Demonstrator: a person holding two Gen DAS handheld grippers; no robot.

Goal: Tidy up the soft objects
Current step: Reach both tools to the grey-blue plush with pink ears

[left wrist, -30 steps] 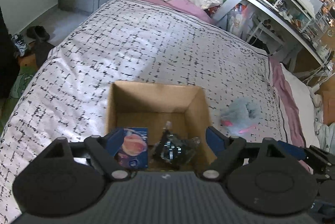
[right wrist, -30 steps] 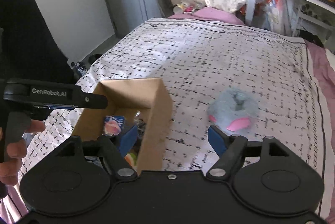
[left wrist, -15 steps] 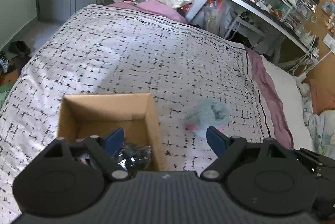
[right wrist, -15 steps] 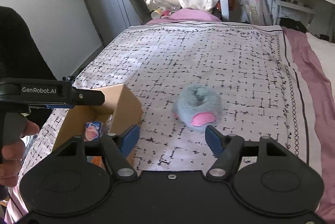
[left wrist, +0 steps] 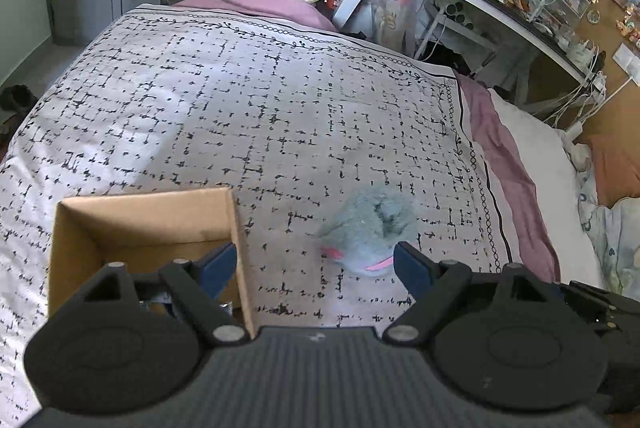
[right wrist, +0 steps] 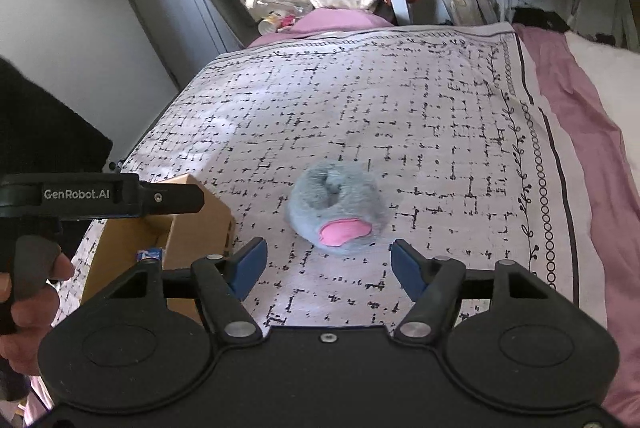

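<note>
My left view alone looked down into the one open brown cardboard box, with crinkled packaging half hidden behind my left gripper, its jaws spread wide and empty. My right view alone showed the person's bare hand on that gripper's trigger and a small blue carton in the box. One fluffy round grey-blue plush with pink felt patch lay on the black-flecked white bedspread, just right of the box, ahead of my right gripper, equally agape and empty.
</note>
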